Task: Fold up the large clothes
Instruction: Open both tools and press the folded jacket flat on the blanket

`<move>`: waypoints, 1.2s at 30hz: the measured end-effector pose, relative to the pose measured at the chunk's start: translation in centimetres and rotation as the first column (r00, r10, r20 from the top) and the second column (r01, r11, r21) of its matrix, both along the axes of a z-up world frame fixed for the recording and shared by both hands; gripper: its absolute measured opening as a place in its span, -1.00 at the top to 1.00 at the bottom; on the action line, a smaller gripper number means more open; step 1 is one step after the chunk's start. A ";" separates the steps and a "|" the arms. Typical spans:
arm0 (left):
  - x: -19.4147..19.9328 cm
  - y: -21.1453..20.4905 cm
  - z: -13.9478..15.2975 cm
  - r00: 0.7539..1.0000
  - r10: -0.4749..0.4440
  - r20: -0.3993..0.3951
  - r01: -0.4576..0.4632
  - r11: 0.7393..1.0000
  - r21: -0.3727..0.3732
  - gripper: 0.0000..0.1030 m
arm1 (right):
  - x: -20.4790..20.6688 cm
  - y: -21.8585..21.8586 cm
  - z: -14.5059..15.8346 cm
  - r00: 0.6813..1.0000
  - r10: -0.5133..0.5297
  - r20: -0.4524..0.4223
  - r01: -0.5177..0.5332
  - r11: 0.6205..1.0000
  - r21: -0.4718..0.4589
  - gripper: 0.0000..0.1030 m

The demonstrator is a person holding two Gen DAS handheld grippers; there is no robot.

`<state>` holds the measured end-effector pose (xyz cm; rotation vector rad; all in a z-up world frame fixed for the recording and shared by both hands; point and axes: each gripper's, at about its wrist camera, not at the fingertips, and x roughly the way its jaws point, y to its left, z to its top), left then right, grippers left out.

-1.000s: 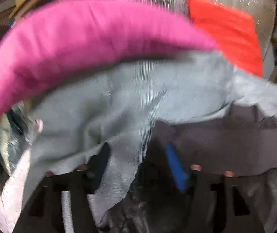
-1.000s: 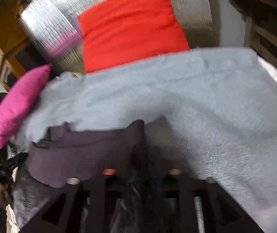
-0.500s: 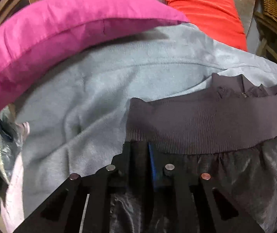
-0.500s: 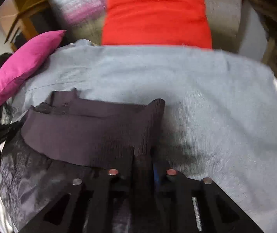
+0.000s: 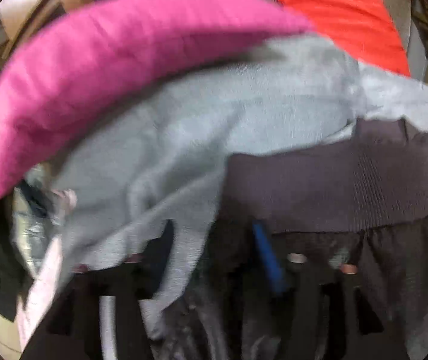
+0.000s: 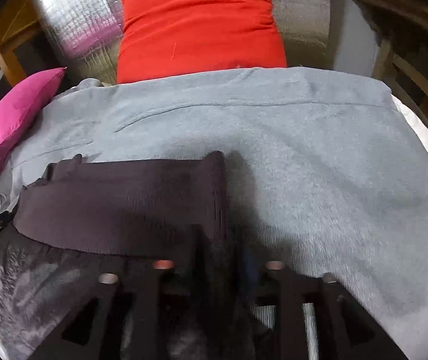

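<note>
A dark garment with a ribbed purple-brown band (image 6: pixel 123 204) and shiny black fabric (image 6: pixel 42 288) lies on a grey blanket (image 6: pixel 319 156). My right gripper (image 6: pixel 226 240) is shut on the band's right end. In the blurred left wrist view the same band (image 5: pixel 334 186) stretches to the right, and my left gripper (image 5: pixel 214 249) has its jaws apart at the band's left end, with a fold of grey blanket (image 5: pixel 183 255) hanging between the fingers. The blue pad (image 5: pixel 266 255) of one finger shows.
A pink cushion (image 5: pixel 108 69) lies at the left, also in the right wrist view (image 6: pixel 12 117). A red cushion (image 6: pixel 198 24) leans on a silver quilted backrest (image 6: pixel 75 27). Wooden furniture (image 6: pixel 418 81) stands at the right. Other clothes (image 5: pixel 33 231) lie at the left.
My left gripper opened from shut on the band's left end and swung left and up, blurring the view. My right gripper stayed shut on the band's right end and tilted a little.
</note>
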<state>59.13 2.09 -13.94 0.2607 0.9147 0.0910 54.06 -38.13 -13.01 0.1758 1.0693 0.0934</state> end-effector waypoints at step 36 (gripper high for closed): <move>-21.1 -3.7 2.1 0.969 0.066 0.236 -0.052 0.996 -0.066 -0.61 | -19.8 9.9 6.8 0.955 0.017 0.295 -0.017 1.000 -0.004 -0.63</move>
